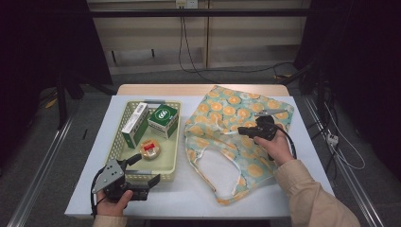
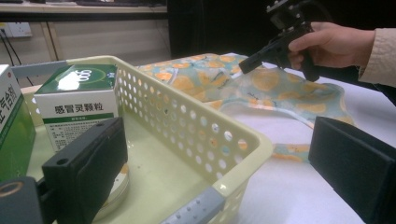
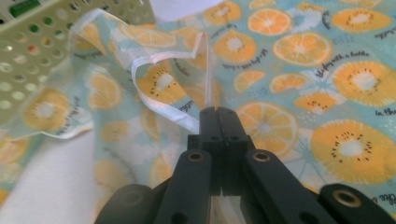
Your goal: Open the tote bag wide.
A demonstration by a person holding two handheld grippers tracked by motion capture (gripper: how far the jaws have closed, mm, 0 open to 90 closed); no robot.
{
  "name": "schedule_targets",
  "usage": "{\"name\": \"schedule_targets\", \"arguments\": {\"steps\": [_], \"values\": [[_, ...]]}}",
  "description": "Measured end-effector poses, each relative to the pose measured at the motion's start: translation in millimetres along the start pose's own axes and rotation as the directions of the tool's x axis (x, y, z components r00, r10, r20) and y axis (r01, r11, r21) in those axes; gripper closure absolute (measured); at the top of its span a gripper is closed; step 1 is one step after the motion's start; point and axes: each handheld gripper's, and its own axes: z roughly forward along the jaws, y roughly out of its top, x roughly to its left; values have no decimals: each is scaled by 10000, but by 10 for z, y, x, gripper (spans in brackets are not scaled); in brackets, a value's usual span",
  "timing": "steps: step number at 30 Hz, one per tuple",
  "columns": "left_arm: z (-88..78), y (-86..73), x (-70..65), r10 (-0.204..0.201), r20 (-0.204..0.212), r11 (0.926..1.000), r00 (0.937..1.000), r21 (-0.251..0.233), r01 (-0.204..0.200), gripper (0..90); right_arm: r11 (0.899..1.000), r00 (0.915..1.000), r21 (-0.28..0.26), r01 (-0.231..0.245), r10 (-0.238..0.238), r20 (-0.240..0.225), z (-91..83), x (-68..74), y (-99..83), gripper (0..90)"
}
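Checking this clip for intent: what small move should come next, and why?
Probably lift the right gripper a little higher: its jaws are shut on the bag handle, the mouth lies slack, and the open left gripper waits beside the basket of boxes.

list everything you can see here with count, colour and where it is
fabric tote bag: 1, teal with an orange-slice print, spread on the right half of the table
bag edge strip: 1, white, pinched and lifted by the right gripper
basket: 1, pale yellow perforated plastic, left half of the table
medicine boxes: 2, green and white, far end of the basket; long one at left, squarer one beside it
round container: 1, clear with red and white contents, basket floor, nearer the person
table: 1, pale blue-white top
left gripper: 1, black, jaws open at the basket's near end
right gripper: 1, black, shut on the bag edge strip, above the bag
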Motion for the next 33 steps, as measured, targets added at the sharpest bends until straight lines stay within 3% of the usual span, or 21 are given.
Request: {"name": "schedule_targets", "arguments": {"steps": [5,10,14,28,33], "values": [[3,1,-2,-21,0,10000,10000,-6,21,43,10000,9993,65,28,-30,377,112,-46,-31,900],[8,-4,-2,9,13,10000,10000,47,-9,43,9989,9982,393,252,-273,543,184,-67,-80,900],[11,-8,2,-15,6,10000,10000,32,15,43,9985,9976,364,398,-418,559,174,-48,-80,885],[22,-4,-20,6,85,10000,10000,67,-7,43,9881,9844,-90,1538,-1524,877,-47,284,57,545],[29,0,-27,55,111,9999,9999,88,-56,42,9857,9843,-169,1678,-1666,591,-108,411,82,495]]}}
